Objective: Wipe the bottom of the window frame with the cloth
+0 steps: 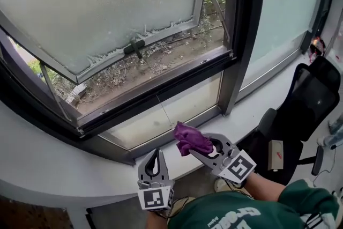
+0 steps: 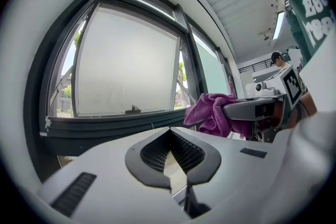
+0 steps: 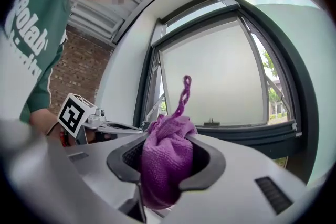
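White lettering (image 3: 30,18) is running across the person's green shirt (image 3: 50,68). In the right gripper view only the letters "olab" are reading clearly, with the rest being lost to folds and the picture's edge. Just beside the shirt, the left marker cube (image 1: 155,198) and the right marker cube (image 1: 239,167) are showing only black-and-white square codes.

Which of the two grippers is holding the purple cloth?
The right gripper: its fingers are shut on the purple cloth, while the left gripper is shut with nothing in it.
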A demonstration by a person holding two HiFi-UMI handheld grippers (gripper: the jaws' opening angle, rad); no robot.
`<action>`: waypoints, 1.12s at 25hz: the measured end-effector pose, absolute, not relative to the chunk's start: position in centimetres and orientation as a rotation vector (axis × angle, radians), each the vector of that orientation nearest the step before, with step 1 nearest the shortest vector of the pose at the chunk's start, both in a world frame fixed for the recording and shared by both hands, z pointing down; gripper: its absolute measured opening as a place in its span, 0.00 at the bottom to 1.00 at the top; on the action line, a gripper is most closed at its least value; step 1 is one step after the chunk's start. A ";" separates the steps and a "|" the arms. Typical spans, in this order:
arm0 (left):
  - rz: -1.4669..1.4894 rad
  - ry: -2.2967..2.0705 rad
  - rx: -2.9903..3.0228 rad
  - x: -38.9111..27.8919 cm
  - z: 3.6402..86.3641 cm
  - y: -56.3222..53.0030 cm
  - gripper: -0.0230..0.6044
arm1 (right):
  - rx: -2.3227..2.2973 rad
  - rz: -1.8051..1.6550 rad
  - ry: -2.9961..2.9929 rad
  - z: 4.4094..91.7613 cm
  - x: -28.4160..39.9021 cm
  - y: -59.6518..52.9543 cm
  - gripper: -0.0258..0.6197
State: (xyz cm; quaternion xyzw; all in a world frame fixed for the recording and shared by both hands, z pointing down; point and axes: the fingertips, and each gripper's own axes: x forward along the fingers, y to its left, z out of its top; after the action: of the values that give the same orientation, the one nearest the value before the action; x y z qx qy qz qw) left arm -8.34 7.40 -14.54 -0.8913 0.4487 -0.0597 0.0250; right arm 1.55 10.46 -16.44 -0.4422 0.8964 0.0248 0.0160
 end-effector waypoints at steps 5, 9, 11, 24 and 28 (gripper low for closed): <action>-0.132 1.342 -2.742 -9.1 -16.1 8.2 0.05 | -1.431 0.129 2.723 -17.9 2.2 11.1 0.28; -0.125 1.319 -2.743 -9.4 -16.4 8.8 0.05 | -1.463 0.142 2.686 -18.4 2.3 12.1 0.28; -0.133 1.309 -2.744 -9.3 -16.3 9.2 0.05 | -1.480 0.161 2.687 -18.3 2.1 12.6 0.28; -0.145 1.308 -2.724 -9.2 -16.5 10.2 0.05 | -1.451 0.128 2.699 -18.5 1.7 13.4 0.28; -0.152 1.307 -2.728 -8.8 -16.3 10.7 0.05 | -1.459 0.155 2.706 -18.3 2.0 13.8 0.28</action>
State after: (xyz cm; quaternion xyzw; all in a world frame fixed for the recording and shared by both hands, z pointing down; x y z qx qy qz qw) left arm -8.77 10.73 -16.31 -0.8993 0.4308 -0.0502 0.0561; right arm 1.97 13.82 -18.32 -0.4738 0.8786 0.0504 0.0317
